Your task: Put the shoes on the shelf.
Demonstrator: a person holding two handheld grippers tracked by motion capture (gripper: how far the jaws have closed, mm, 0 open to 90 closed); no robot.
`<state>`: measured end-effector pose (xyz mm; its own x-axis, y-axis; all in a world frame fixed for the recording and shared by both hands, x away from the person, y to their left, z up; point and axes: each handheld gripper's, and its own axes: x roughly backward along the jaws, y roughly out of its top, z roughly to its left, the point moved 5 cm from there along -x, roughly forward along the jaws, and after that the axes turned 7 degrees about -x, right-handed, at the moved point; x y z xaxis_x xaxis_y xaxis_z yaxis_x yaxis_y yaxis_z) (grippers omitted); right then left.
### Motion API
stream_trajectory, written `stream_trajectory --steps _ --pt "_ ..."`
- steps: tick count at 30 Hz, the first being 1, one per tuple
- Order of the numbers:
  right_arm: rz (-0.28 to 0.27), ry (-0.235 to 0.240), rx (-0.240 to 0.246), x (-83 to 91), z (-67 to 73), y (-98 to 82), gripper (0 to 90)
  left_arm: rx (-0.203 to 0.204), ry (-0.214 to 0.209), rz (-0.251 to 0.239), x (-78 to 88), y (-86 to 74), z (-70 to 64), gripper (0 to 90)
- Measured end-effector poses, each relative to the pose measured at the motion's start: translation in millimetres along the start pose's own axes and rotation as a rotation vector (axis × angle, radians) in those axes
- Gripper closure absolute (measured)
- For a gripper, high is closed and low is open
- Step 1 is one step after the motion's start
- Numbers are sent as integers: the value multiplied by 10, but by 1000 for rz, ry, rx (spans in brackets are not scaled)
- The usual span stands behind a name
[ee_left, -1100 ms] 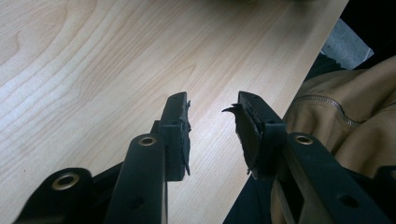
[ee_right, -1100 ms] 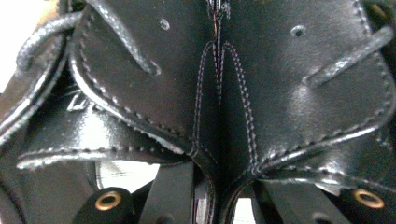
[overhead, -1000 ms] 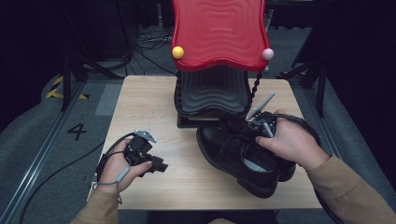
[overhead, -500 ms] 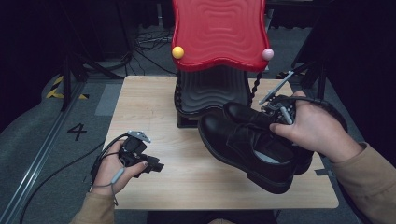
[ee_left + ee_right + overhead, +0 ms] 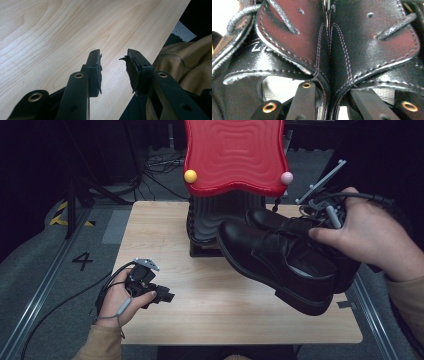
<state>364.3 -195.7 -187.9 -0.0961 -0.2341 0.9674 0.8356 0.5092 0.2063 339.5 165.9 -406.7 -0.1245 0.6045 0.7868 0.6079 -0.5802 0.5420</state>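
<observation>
I see my right gripper (image 5: 320, 207) held above the right side of the wooden tabletop (image 5: 165, 245), gripped in the person's right hand (image 5: 372, 237). Its fingers (image 5: 304, 100) are clamped on a pair of black leather shoes (image 5: 280, 257), pinching the two inner walls pressed together between them. In the right gripper view, one finger sits inside each shoe opening, with the stitched seam where the two shoes meet running straight up from the gap between the fingers. Laces (image 5: 284, 21) and eyelets lie just beyond the fingertips on both sides. From the high view the shoes hang tilted, toes pointing away from the fingers toward the middle of the tabletop; I cannot tell whether the lower sole touches the wood.

My left gripper (image 5: 150, 287) rests low near the front left of the tabletop, held in the person's left hand (image 5: 117, 300). Its fingers (image 5: 93, 68) are apart with nothing between them, and bare wood lies just beyond the fingertips. The tabletop edge and a tan sleeve (image 5: 185, 67) lie beside one finger.

A red wavy-topped stand (image 5: 232, 152) on a black base (image 5: 207, 222) stands beyond the shoes, well apart from the left fingers.
</observation>
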Motion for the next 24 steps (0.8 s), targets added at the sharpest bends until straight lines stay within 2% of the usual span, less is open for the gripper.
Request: stream_trajectory --steps 6,10,13,15,16,22,24 --pt "-23 -21 -16 240 4 43 805 9 1 -15 36 -10 19 646" --pt "-32 -14 -27 365 9 66 805 10 1 -15 37 -6 29 647" --pt "-35 -22 -34 562 55 133 805 11 -4 -10 21 -11 34 645" --pt "-36 -22 -38 596 61 155 805 12 -4 -11 17 -14 32 641" --pt "-45 -26 -49 692 71 232 806 13 0 -10 23 -25 28 641" --pt "-72 -62 -73 873 68 418 806 27 8 -22 50 -73 39 641" --pt "-93 -70 -88 978 63 564 806 36 9 -24 62 -99 60 640"
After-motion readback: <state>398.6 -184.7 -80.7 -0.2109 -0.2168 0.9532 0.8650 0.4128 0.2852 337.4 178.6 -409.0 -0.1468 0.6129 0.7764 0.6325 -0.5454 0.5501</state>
